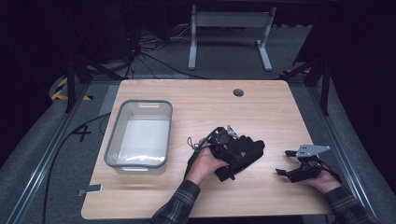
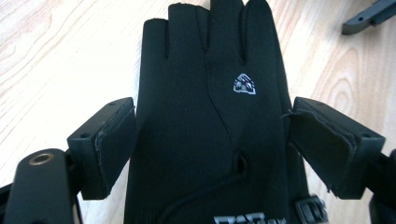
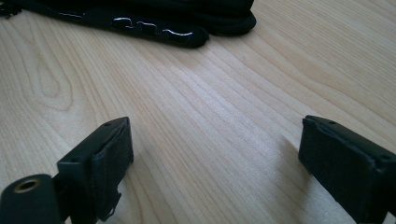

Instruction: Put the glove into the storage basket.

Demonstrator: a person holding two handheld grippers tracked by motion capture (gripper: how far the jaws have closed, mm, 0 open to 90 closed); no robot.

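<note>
between the wide-spread jaws of the left hand-held gripper [image 2: 212, 144] lies a black glove [image 2: 210, 121], flat on the wooden surface [image 1: 261, 112] with its fingers pointing away, the pads [image 2: 114, 144] just beside its edges but not visibly squeezing it. off to the right, the right hand-held gripper [image 3: 215, 163] is also wide apart and holds nothing, low over bare wood, near the glove. well to the left sits a grey bin [image 1: 113, 140].
</note>
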